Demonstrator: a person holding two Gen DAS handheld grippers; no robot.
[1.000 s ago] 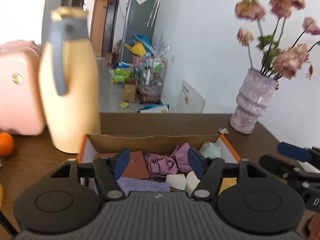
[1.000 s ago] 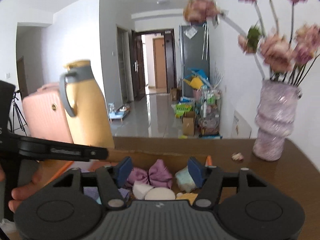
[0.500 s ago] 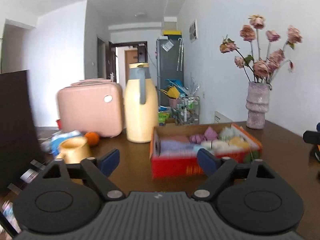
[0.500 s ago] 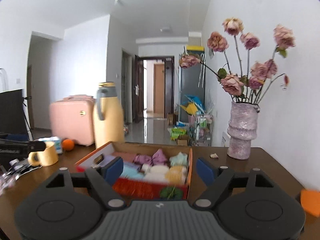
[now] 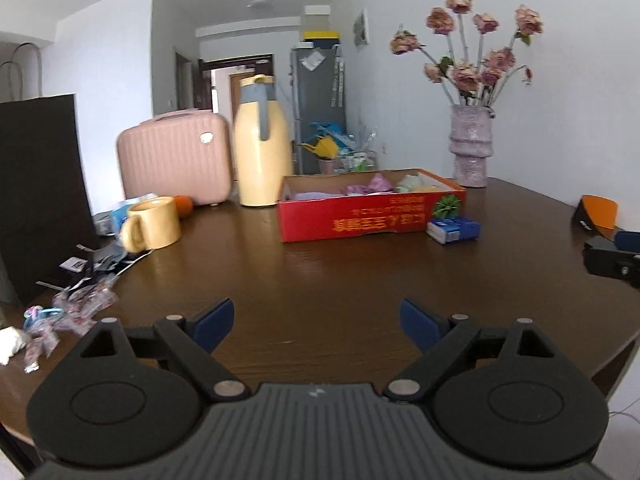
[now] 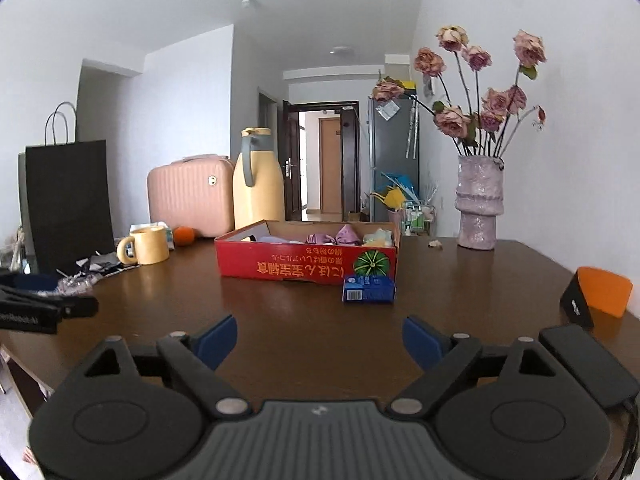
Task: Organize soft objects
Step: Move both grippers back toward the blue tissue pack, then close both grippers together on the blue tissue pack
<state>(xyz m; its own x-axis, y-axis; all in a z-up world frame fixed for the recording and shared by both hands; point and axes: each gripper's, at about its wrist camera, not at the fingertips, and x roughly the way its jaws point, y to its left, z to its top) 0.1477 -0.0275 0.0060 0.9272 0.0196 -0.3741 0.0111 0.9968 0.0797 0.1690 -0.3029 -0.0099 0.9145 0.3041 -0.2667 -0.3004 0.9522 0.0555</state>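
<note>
A red cardboard box (image 5: 372,216) (image 6: 306,266) stands on the dark wooden table toward the far side. Soft things lie inside it: a purple bow (image 6: 340,236) (image 5: 374,185), a pale green piece (image 6: 378,236) and others partly hidden by the wall. My left gripper (image 5: 316,322) is open and empty, low over the table's near side, well back from the box. My right gripper (image 6: 320,338) is open and empty, also well back from the box. The right gripper's tip shows at the left wrist view's right edge (image 5: 612,258).
A small blue carton (image 6: 369,289) lies in front of the box. A yellow mug (image 5: 154,224), yellow jug (image 5: 262,144), pink case (image 5: 176,156), orange fruit (image 6: 185,235) and black bag (image 6: 68,204) stand left. A vase (image 6: 478,204) stands far right, an orange-black object (image 6: 598,294) near the right edge. Wrappers (image 5: 76,304) lie left.
Both grippers have pulled back from right over the box to the table's near side and stand wider open. The box now sits far ahead in both views.
</note>
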